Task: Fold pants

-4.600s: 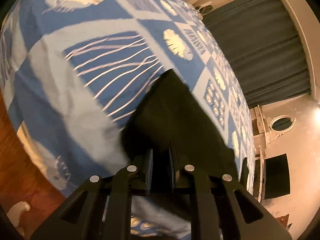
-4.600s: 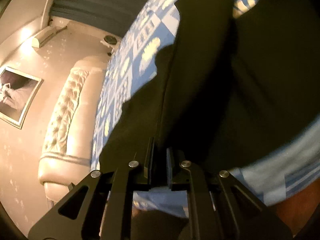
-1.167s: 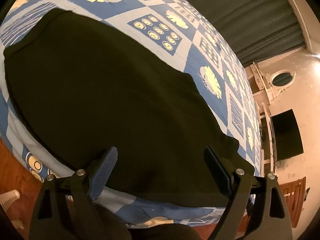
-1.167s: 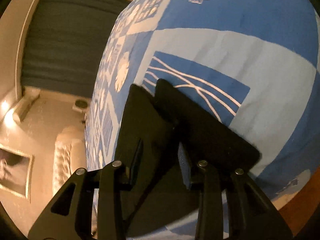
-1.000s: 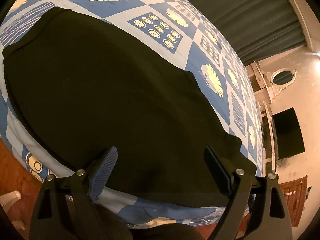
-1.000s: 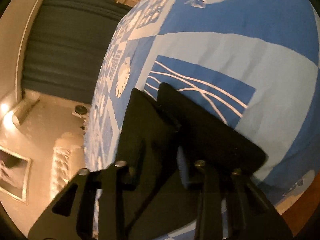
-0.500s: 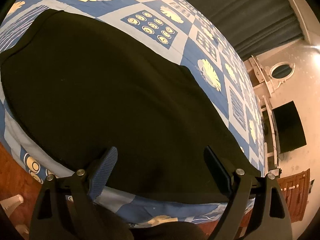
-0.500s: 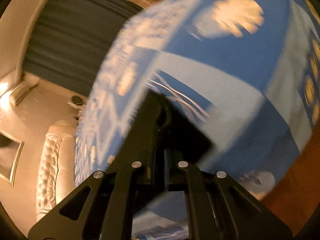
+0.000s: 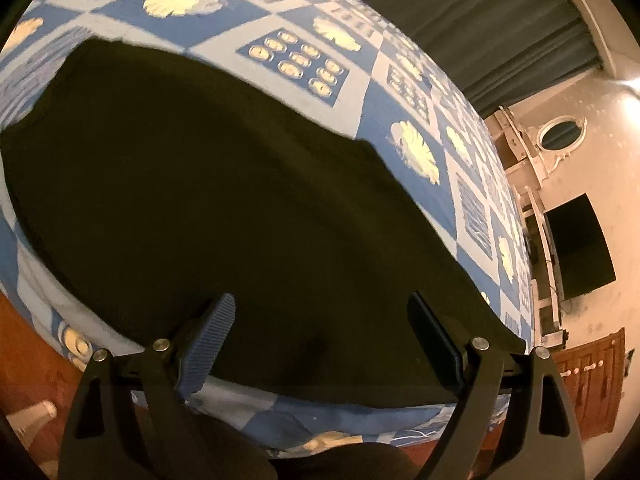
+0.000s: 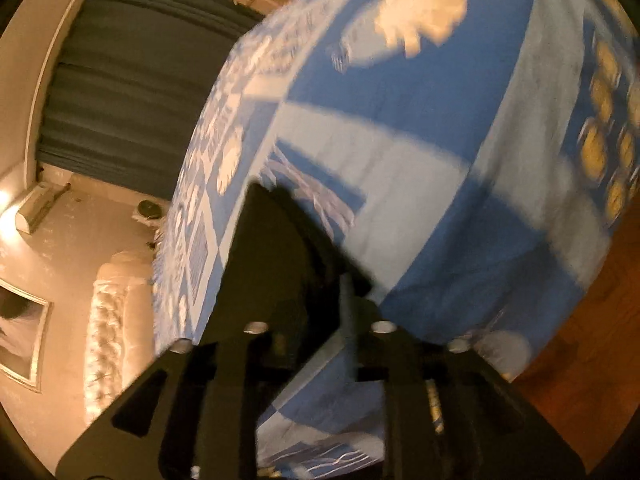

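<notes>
Black fabric, the pants (image 9: 240,208), lies spread flat over the near part of the bed (image 9: 360,92), its lower hem running close along the bed's near edge and its far edge reaching toward the middle of the blue-and-white patterned cover. In the right wrist view a narrow end of the same pants (image 10: 276,248) rises from the bed's near edge into the tool.

The right gripper (image 10: 320,312) is pinched on that end of the cloth; the frame is motion-blurred, but the 2 fingers sit close together with black fabric between them. The left gripper (image 9: 320,332) hovers just above the pants near the near edge, fingers spread wide, gripping nothing.

The step in hand looks like carrying one end over to make a fold. To do it well, the right tool should probably lift the end only enough to clear the layer below, travel straight across so the side edges line up, and lay it down before letting go. The left tool could press the flat cloth near the intended crease so the bottom layer does not drag.

The left tool points forward and down across the bed; the right is tilted and angled along the bed's near edge.
</notes>
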Demonstrator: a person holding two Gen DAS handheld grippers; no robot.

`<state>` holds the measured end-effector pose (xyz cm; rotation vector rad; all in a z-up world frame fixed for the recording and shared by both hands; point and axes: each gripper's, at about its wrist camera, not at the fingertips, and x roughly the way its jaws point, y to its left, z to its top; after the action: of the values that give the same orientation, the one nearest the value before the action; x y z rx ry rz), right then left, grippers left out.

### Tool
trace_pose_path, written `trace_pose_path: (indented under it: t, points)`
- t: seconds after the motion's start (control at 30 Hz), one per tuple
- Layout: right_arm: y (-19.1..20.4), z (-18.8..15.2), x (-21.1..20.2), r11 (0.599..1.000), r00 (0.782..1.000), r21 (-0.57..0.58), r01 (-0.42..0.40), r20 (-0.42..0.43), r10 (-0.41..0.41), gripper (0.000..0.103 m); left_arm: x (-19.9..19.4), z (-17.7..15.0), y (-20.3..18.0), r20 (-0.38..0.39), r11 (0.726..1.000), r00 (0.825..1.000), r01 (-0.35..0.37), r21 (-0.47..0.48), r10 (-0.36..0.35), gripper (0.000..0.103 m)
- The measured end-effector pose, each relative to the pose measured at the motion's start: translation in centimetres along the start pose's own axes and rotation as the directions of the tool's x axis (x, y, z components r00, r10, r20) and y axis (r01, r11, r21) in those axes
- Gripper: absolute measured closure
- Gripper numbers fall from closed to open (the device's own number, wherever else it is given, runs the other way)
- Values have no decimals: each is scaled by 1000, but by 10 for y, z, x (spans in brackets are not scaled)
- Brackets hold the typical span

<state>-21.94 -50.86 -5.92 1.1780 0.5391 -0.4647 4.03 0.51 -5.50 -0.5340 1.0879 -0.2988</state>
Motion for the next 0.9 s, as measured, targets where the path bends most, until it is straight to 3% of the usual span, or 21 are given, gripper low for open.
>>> trace_pose_path:
  t: [0.07, 0.33, 0.5, 0.6, 0.63, 0.73, 0.77, 0.9]
  points:
    - [-1, 12, -5, 1000, 1000, -28, -14, 5, 15, 42, -8, 11, 0, 32, 1000, 999, -1, 21, 1, 16]
    - [-27, 6, 24, 987, 985, 72, -142, -88, 148, 41, -25, 45, 27, 131, 996, 987, -93, 15, 90, 16]
    - [-29, -3, 35, 970, 970, 115, -214, -97, 225, 40, -18, 54, 61, 89, 991, 990, -100, -92, 109, 16]
    - [-26, -6, 39, 970, 969, 111, -218, -94, 228, 42, -13, 57, 74, 69, 984, 992, -96, -150, 107, 16]
    - [-23, -6, 42, 974, 971, 96, -206, -105, 215, 45, -12, 58, 76, 66, 984, 992, -94, -154, 106, 16]
    - [-16, -10, 51, 982, 972, 61, -177, -149, 184, 79, -12, 57, 76, 66, 985, 991, -110, -131, 119, 16]
    - [-13, -12, 56, 983, 969, 55, -175, -166, 182, 85, -12, 58, 76, 63, 986, 990, -115, -121, 124, 16]
    - [-6, -15, 60, 987, 975, 35, -155, -157, 158, 91, -7, 58, 77, 43, 988, 991, -124, -96, 129, 16]
